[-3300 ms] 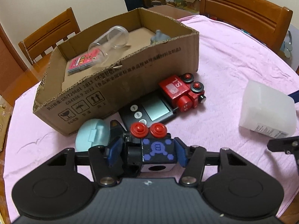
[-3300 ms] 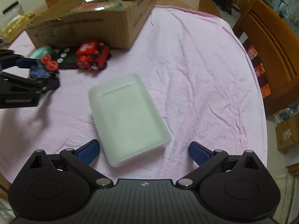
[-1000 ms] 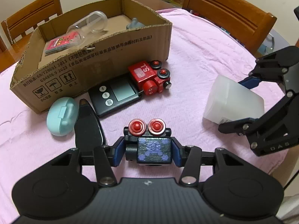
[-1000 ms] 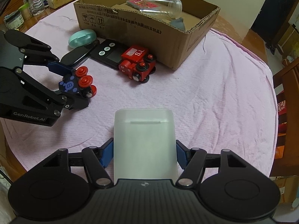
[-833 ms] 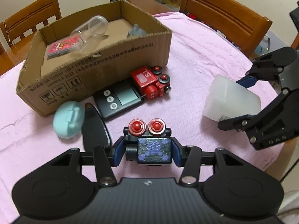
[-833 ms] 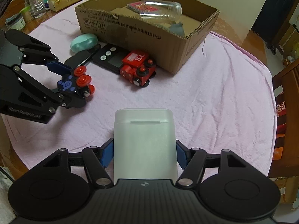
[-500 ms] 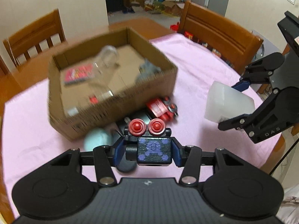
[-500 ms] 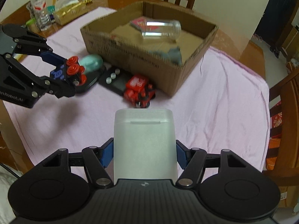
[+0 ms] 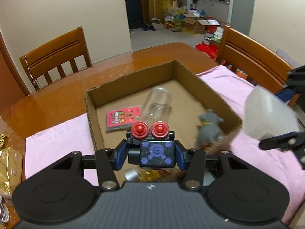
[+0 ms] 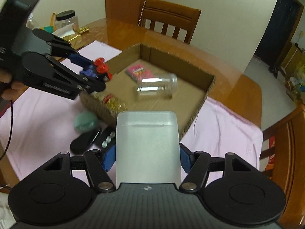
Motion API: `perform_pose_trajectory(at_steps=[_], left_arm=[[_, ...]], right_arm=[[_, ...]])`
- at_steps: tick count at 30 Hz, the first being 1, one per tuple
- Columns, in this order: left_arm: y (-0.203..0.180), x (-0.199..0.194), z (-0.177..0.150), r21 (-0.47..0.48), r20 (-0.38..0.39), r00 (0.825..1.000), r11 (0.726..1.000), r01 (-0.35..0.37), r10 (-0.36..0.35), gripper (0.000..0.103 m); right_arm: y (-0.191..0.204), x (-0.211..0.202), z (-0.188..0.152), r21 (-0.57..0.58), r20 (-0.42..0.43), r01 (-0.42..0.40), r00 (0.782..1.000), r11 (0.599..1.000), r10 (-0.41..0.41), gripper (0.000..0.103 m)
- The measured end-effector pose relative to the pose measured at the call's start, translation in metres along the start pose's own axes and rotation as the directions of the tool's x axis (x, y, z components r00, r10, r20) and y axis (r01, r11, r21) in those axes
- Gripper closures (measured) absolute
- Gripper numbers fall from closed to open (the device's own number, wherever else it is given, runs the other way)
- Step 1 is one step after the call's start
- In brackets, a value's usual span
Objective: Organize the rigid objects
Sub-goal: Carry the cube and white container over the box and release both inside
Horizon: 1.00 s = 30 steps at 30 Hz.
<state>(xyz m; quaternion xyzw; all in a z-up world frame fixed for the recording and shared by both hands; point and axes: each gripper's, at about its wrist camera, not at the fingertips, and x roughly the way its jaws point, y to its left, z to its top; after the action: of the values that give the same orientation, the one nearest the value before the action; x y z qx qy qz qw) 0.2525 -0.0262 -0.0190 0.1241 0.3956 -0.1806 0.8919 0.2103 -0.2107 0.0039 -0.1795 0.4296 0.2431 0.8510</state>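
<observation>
Left hand-held gripper (image 9: pixel 151 155) is clamped on a small black toy train (image 9: pixel 151 147) with two red wheels on top and a purple-marked face, its blue pads pressed against the toy's sides. It holds the toy in the air above the near-left wall of the cardboard box (image 9: pixel 91 118); in the right wrist view the same gripper (image 10: pixel 93 76) hangs over that box's left corner, with part of a hand (image 10: pixel 8 87) showing behind it.

Inside the box, from left to right in the left wrist view, lie a pink card packet (image 9: pixel 123 118), a clear plastic jar (image 9: pixel 157 105) on its side, and a grey animal figure (image 9: pixel 209 127) near the right wall. Something gold and shiny (image 10: pixel 113 102) sits by the near wall, too blurred to name.

On the pink cloth (image 10: pixel 38 118) that covers the surface, just outside the box's near wall, rest a teal oval case (image 10: pixel 85 122), a black oval object (image 10: pixel 83 143) and a dark device with round buttons (image 10: pixel 106 140), close together.

Right hand-held gripper (image 10: pixel 147 158) grips a frosted white plastic box (image 10: pixel 147 145) between its blue pads, jaws partly spread around its width, raised clear of the cloth just near of the cardboard box. In the left wrist view this white box (image 9: pixel 270 114) shows at the far right, beside the box's right wall
</observation>
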Motion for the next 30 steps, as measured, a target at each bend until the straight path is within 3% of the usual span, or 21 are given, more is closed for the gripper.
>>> perform_pose_trajectory(at_steps=[3, 5, 6, 7, 10, 21, 27, 29, 30], left_arm=[[0.012, 0.017, 0.004, -0.001, 0.008, 1.000, 1.000, -0.027, 0.027, 0.053], [0.018, 0.026, 0.002, -0.018, 0.041, 0.997, 0.998, -0.061, 0.062, 0.042], [0.021, 0.029, 0.001, -0.027, 0.048, 0.996, 0.997, -0.073, 0.074, 0.024], [0.022, 0.031, -0.001, -0.034, 0.055, 0.995, 0.996, -0.083, 0.085, 0.015], [0.027, 0.024, -0.009, -0.059, 0.077, 0.992, 0.993, -0.099, 0.103, 0.010], [0.043, -0.045, -0.047, -0.164, 0.115, 0.977, 0.974, -0.157, 0.177, 0.006], [0.054, -0.061, -0.061, -0.221, 0.096, 0.973, 0.957, -0.186, 0.211, 0.006], [0.057, -0.063, -0.064, -0.228, 0.089, 0.970, 0.953, -0.201, 0.226, 0.005], [0.059, -0.065, -0.066, -0.230, 0.087, 0.969, 0.951, -0.207, 0.231, 0.005]], right_arm=[[-0.002, 0.007, 0.013, 0.022, -0.001, 0.020, 1.000, 1.000, -0.020, 0.032], [-0.005, 0.011, 0.021, 0.038, -0.001, 0.032, 1.000, 0.999, -0.032, 0.032], [-0.006, 0.012, 0.024, 0.045, -0.002, 0.036, 0.999, 0.998, -0.036, 0.032], [-0.007, 0.013, 0.027, 0.052, -0.003, 0.039, 0.999, 0.998, -0.039, 0.032], [-0.012, 0.020, 0.036, 0.074, -0.011, 0.051, 0.999, 0.996, -0.050, 0.032], [-0.044, 0.072, 0.086, 0.206, -0.052, 0.090, 0.995, 0.974, -0.081, 0.032], [-0.067, 0.113, 0.111, 0.293, -0.090, 0.142, 0.989, 0.945, -0.121, 0.032], [-0.073, 0.125, 0.116, 0.305, -0.104, 0.163, 0.985, 0.938, -0.137, 0.029], [-0.074, 0.127, 0.117, 0.308, -0.102, 0.169, 0.984, 0.936, -0.144, 0.019]])
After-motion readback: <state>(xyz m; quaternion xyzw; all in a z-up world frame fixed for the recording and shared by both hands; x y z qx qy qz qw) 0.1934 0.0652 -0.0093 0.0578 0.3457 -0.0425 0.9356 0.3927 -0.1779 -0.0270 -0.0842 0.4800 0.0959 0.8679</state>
